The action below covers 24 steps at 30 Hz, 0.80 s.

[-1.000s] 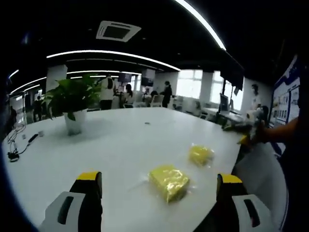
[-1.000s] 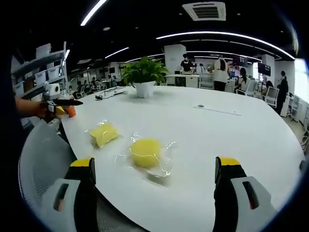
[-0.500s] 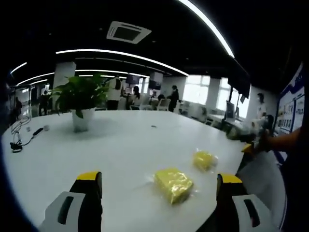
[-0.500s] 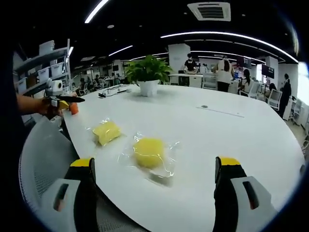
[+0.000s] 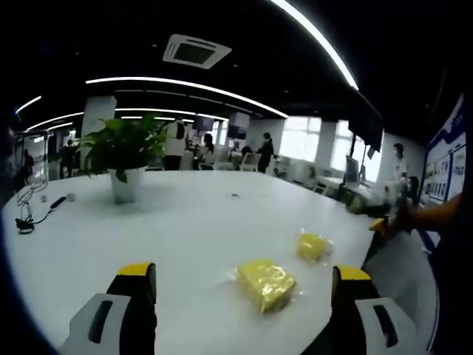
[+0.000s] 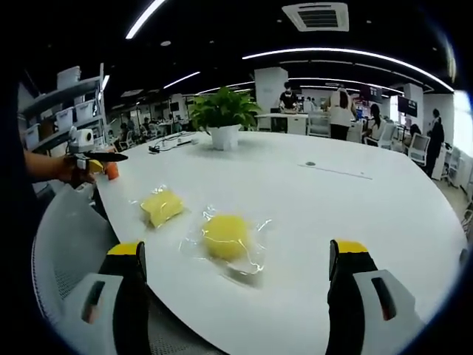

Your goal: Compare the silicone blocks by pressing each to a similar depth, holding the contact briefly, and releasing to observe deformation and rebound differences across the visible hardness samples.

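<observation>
Two yellow silicone blocks in clear wrap — a squarish block [image 6: 162, 206] and a rounder block [image 6: 226, 237] — near the white table [image 6: 355, 214] edge, left gripper [image 5: 240, 310] and right gripper [image 6: 235, 296] jaws spread wide, holding nothing, potted plant [image 6: 222, 118] well behind.

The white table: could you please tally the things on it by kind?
Yellow silicone blocks in clear wrap: 2, one square, one rounder
Potted plants: 1
Cable bundles: 1
Total: 4
</observation>
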Each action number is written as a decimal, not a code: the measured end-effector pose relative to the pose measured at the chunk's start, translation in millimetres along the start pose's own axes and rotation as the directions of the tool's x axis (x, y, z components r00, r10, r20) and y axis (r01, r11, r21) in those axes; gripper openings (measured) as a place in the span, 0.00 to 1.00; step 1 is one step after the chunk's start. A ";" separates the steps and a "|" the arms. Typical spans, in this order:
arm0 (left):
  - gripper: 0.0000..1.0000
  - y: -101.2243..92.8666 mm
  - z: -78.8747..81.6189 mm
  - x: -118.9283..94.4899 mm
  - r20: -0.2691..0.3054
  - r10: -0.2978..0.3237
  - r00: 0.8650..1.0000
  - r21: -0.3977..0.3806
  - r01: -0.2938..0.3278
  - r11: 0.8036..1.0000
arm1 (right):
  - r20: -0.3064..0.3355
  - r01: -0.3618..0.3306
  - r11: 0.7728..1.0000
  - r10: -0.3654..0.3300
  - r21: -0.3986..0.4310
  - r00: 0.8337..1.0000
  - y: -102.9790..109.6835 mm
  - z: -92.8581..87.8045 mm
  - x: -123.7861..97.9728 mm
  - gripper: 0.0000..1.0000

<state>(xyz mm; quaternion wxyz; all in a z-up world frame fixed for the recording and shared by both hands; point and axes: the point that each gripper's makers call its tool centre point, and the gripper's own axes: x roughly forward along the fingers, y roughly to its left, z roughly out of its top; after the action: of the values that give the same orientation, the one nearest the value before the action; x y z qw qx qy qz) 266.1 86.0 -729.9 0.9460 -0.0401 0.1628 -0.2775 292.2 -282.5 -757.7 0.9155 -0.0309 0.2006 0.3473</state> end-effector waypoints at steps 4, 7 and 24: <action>1.00 1.4 -0.6 -0.4 -0.007 0.001 1.000 0.011 -0.001 1.000 | 0.009 -0.002 1.000 0.002 0.010 1.000 1.7 0.1 0.5 0.97; 1.00 3.2 1.9 0.0 -0.002 0.004 1.000 0.005 -0.004 1.000 | 0.010 -0.001 1.000 0.001 0.018 1.000 0.7 -1.9 0.2 0.96; 1.00 6.3 0.9 4.6 -0.020 -0.008 1.000 0.010 0.008 1.000 | 0.026 0.006 1.000 -0.007 0.031 1.000 -6.6 2.2 3.9 0.96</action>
<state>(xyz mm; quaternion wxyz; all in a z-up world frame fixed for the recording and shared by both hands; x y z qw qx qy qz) 273.2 88.8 -731.3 0.9434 -0.0332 0.1709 -0.2824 299.9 -284.6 -757.8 0.9196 -0.0130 0.1939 0.3414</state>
